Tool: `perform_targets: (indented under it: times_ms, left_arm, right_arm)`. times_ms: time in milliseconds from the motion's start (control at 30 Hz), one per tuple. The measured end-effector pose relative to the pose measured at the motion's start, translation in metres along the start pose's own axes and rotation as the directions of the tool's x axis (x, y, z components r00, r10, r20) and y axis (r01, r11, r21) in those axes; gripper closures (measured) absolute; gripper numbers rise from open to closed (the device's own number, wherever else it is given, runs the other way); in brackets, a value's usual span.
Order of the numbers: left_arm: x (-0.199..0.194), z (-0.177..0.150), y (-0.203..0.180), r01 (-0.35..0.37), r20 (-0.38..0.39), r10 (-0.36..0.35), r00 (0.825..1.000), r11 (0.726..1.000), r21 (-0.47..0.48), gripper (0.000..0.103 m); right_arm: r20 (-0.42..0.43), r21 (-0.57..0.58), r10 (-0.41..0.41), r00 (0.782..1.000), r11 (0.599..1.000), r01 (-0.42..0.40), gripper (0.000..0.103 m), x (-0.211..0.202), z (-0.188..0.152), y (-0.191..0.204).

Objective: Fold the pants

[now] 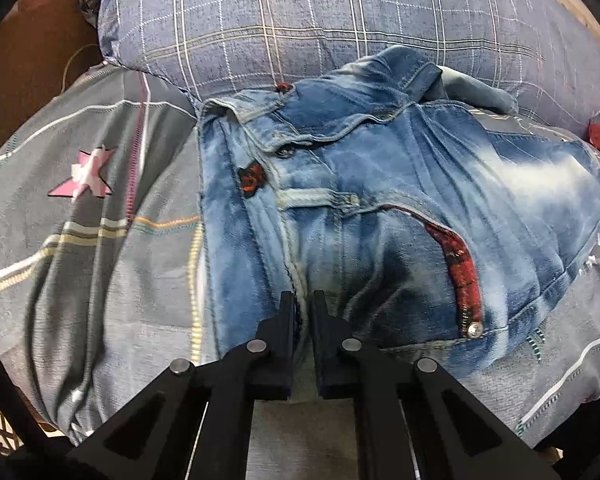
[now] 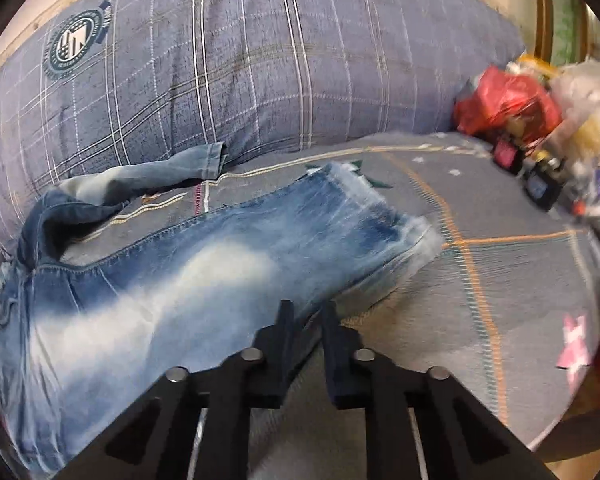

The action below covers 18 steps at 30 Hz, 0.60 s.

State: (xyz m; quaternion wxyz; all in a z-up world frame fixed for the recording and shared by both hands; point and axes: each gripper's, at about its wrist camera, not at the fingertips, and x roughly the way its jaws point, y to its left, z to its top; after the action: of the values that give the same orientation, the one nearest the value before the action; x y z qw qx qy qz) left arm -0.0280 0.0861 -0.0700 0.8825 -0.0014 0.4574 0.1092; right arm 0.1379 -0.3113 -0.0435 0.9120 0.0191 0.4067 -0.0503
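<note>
Faded blue jeans [image 1: 380, 184] with red pocket trim lie spread on a grey checked bedsheet [image 1: 100, 260]. In the left wrist view my left gripper [image 1: 304, 300] is shut on the near edge of the jeans at the side seam by the waist, with denim pinched between its black fingers. In the right wrist view one leg of the jeans [image 2: 180, 280] stretches to the right, and my right gripper [image 2: 308, 308] is shut on its lower edge. The other leg [image 2: 160, 172] lies crumpled behind it against the pillow.
A large blue plaid pillow [image 2: 220, 60] runs along the back of the bed. Red and clear plastic bags with small items [image 2: 508, 100] sit at the far right corner. Bare sheet lies to the right of the leg [image 2: 500, 280].
</note>
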Motion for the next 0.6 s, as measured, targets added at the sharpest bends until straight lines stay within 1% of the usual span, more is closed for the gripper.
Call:
perform_targets:
  times_ms: [33,133,200,267,367,433,467,500,533,567,600]
  left_arm:
    - [-0.001,0.0,0.002,-0.006,0.005,0.006,1.0,1.0,0.0,0.096]
    - [-0.003,0.001,0.008,0.004,0.006,-0.004,1.0,1.0,-0.011,0.096]
    - [-0.006,0.001,0.009,0.007,0.018,-0.007,1.0,1.0,-0.016,0.096]
    - [-0.011,0.003,0.007,0.011,0.03,-0.01,0.999,1.0,-0.018,0.096]
    - [-0.019,0.005,0.004,0.008,0.046,-0.007,0.999,1.0,-0.014,0.095]
    - [-0.023,0.006,0.005,0.009,0.056,-0.008,0.998,1.0,-0.021,0.095]
    - [-0.026,0.006,0.006,0.005,0.063,-0.004,0.998,1.0,-0.025,0.095]
    - [-0.029,0.007,0.008,-0.001,0.07,0.003,0.998,1.0,-0.031,0.089]
    - [-0.031,0.007,0.009,-0.001,0.074,0.003,0.997,0.999,-0.034,0.077]
    - [-0.033,0.008,0.01,0.001,0.079,0.002,0.997,0.999,-0.039,0.07]
    - [-0.035,0.008,0.012,0.0,0.086,0.004,0.996,0.999,-0.046,0.058]
  right_arm:
    - [0.008,-0.002,-0.029,1.0,1.0,0.029,0.096,-0.007,-0.004,-0.002]
    - [0.004,-0.002,-0.066,0.998,0.998,0.066,0.096,-0.018,-0.012,-0.008]
    - [0.011,-0.012,-0.061,0.998,0.998,0.061,0.095,-0.024,-0.015,-0.008]
    - [0.035,-0.035,-0.059,0.998,0.998,0.06,0.095,-0.033,-0.016,-0.002]
    - [0.064,-0.06,-0.033,0.997,0.998,0.036,0.091,-0.042,-0.015,0.011]
    - [0.072,-0.064,-0.021,0.997,0.998,0.025,0.08,-0.044,-0.012,0.02]
    - [0.077,-0.067,-0.015,0.997,0.998,0.02,0.054,-0.045,-0.01,0.025]
    - [0.084,-0.068,-0.013,0.996,0.998,0.019,0.015,-0.046,-0.008,0.028]
    - [0.098,-0.067,-0.009,0.995,0.998,0.016,0.005,-0.048,-0.008,0.031]
    - [0.118,-0.07,-0.003,0.993,0.997,0.011,0.004,-0.051,-0.008,0.034]
    - [0.123,-0.086,0.0,0.992,0.996,0.011,0.004,-0.054,-0.008,0.039]
